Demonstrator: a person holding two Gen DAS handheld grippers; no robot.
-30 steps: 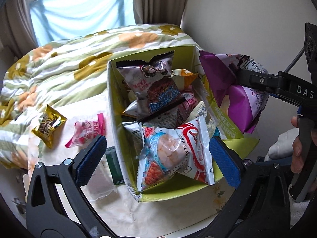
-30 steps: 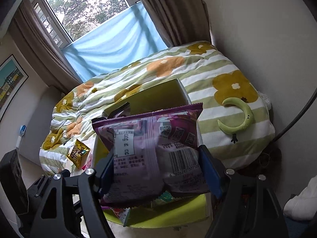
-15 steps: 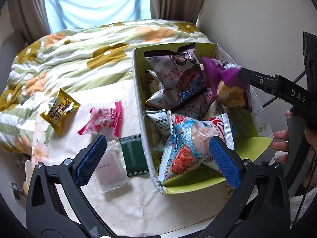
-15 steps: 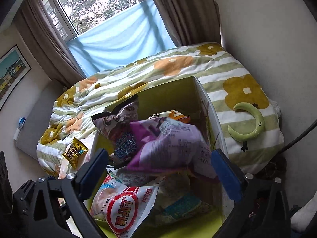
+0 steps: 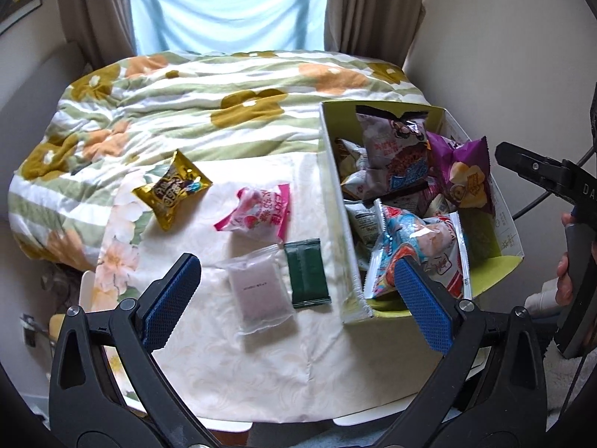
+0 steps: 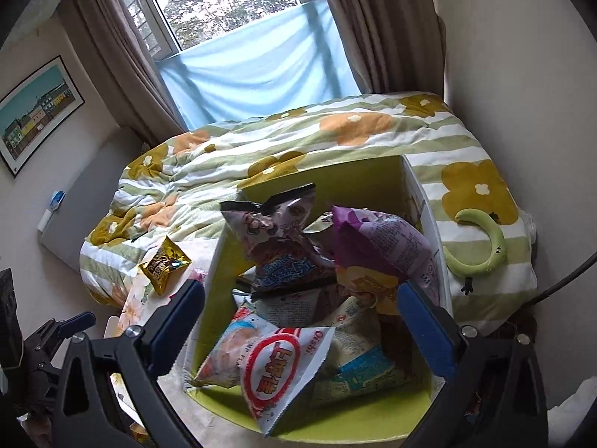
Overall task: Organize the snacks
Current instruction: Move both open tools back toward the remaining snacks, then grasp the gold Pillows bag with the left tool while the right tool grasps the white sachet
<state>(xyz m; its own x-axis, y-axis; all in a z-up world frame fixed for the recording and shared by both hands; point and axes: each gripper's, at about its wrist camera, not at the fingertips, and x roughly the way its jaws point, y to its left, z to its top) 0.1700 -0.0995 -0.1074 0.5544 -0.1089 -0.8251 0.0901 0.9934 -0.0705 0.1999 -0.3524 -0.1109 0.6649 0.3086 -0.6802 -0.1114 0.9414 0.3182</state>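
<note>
With both the left gripper and the right gripper spread wide and empty, the light, crinkly clear plastic snack pouch lying flat on the cream surface beside the green cardboard box looks slippery, best pinched across its soft middle.

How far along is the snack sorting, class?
Done: the green box holds many packets, the purple bag among them. In hand: nothing; both tongs, left and right, are open. Left: gold packet, pink packet, clear pouch, dark green sachet.
</note>
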